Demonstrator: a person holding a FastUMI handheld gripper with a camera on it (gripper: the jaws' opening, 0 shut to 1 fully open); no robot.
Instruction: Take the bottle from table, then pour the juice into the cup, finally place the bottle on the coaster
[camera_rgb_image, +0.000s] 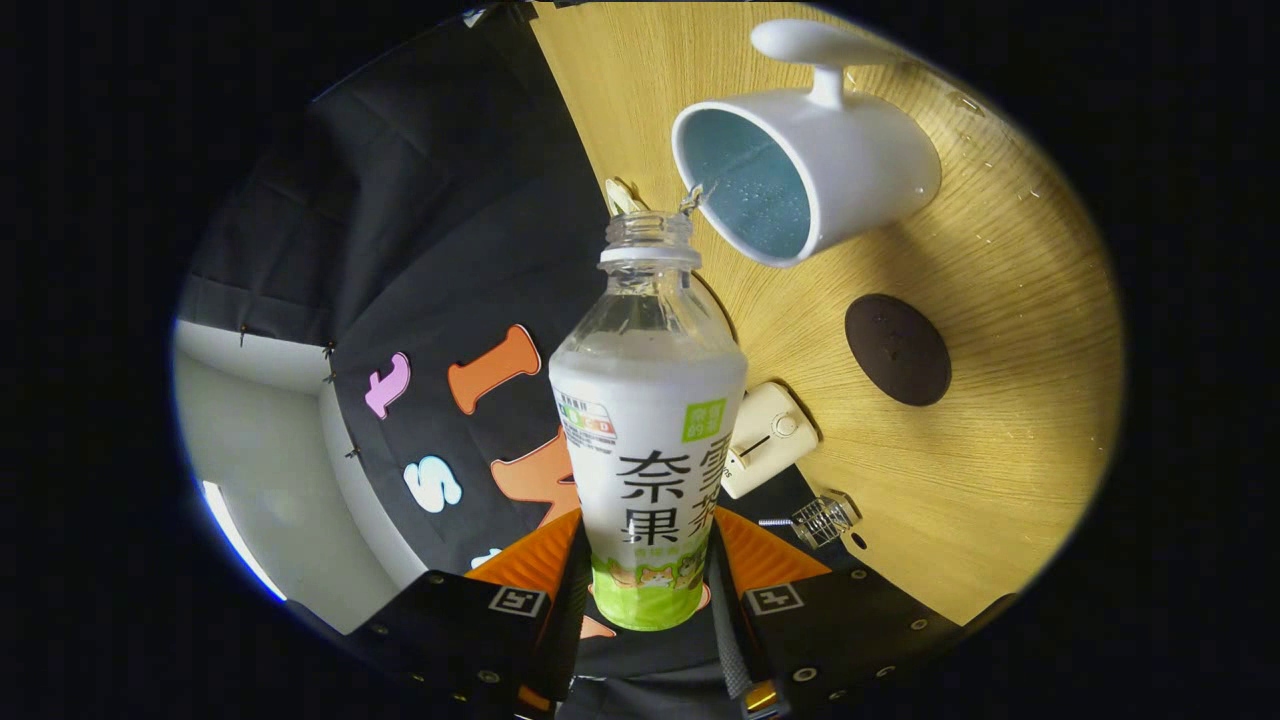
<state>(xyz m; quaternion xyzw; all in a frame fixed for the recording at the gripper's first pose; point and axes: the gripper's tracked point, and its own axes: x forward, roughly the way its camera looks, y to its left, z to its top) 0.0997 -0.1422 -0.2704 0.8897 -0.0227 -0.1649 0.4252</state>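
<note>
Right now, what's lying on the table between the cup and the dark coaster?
Nothing: in the gripper view, only bare wood table separates the cup from the coaster. The hand-held gripper is shut on the bottle.

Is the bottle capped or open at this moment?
Open. The bottle, clamped between the gripper fingers, shows a bare threaded neck with no cap, its mouth beside the cup rim.

The bottle (647, 420) between the tongs (645, 600) hides its own base, where the fingers press its lower sides. It covers part of the white device (765, 437) just beyond the tongs. The small wire object (822, 520) beside that device is too small to identify. The cup's (810, 175) liquid level cannot be judged.
</note>
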